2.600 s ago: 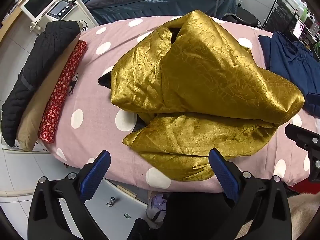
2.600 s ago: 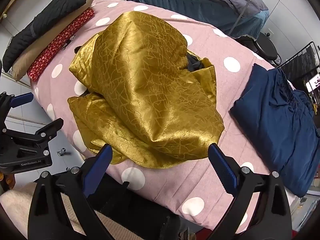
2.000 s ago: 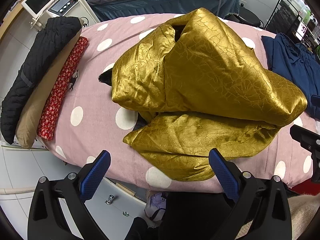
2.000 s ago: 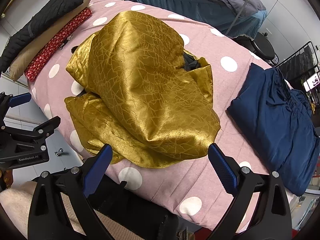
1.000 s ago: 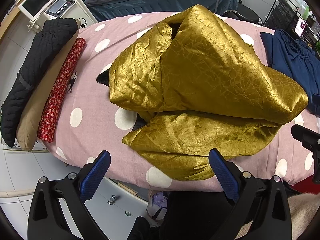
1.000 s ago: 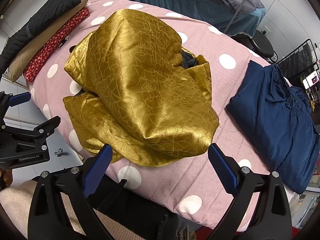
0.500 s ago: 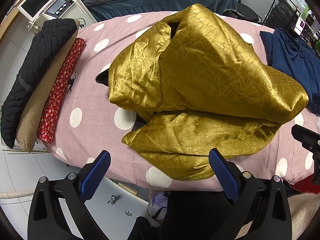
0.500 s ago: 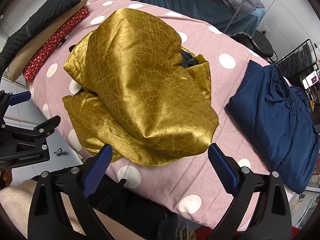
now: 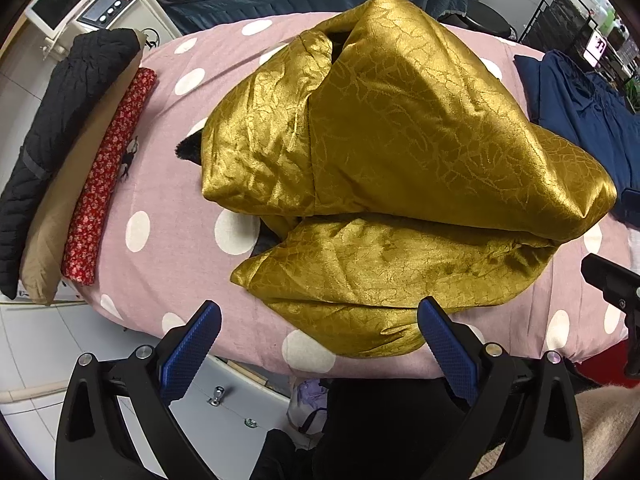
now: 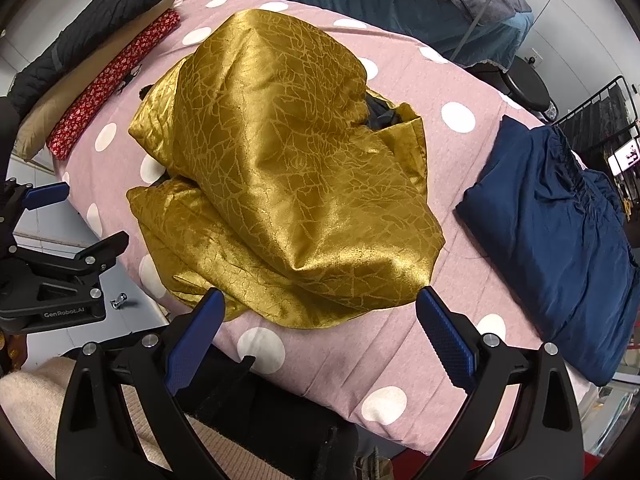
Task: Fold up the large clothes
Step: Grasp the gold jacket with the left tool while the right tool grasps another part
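The bed point(image 9: 168, 208) carries the gold garment point(image 9: 400, 168) mid-cover, bunched — barely shifted since a moment ago, so folding hasn't begun. My left gripper point(image 9: 320, 336) and right gripper point(image 10: 318, 324) hover agape, empty.

Bare polka-dot bed cover point(image 9: 168, 216) left of the left gripper point(image 9: 318, 340), gold garment point(image 10: 288, 168) heaped dead ahead, navy clothes point(image 10: 560, 220) blocking right of the right gripper point(image 10: 320, 328).

Garment point(image 9: 400, 152) gold, crackle-veined sheen. Counter cover point(image 9: 168, 240) pink, white dots. Folded cloth point(image 10: 560, 220) navy. Roll point(image 9: 104, 172) red floral. Tool pads point(image 9: 188, 350) blue, frames black.
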Motion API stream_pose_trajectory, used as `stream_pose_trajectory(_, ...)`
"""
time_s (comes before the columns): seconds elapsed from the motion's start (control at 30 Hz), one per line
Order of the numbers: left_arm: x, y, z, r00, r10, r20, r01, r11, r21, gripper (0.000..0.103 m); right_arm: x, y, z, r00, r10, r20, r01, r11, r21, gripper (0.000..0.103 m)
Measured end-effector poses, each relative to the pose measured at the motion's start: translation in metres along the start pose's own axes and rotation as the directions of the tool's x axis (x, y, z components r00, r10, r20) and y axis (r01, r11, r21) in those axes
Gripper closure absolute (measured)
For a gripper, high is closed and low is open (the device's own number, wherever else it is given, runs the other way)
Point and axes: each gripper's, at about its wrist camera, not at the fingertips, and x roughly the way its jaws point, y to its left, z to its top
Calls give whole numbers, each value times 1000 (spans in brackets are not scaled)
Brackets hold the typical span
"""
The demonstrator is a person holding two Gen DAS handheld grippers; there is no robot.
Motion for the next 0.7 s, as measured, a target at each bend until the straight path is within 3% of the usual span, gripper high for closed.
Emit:
stream_pose_trajectory(0.1,10,14,5,997,-74,8,74,996,-58,7,1,-3,2,999,35,2,-35,999,9,8)
stream_pose_trajectory(0.23,33,55,16,979,-201,36,204,956,-209,7,3,-17,6,996,87,28,-88,995,48,8)
stream_pose_trajectory(0.33,44,81,26,969,-231,82,245,934,-262,7,5,-30,10,993,113,46,-117,989,89,8)
stream_pose_trajectory(0.43,51,102,44,960,-238,147,268,932,-242,7,8,-44,14,986,159,59,-166,977,137,8)
stream_pose_trajectory(0.6,81,127,80,945,-276,175,313,918,-243,7,27,-88,20,970,228,81,-241,924,295,8)
stream_pose_trajectory(0.7,102,133,100,906,-384,179,420,871,-256,8,47,-118,22,957,277,86,-287,866,410,8)
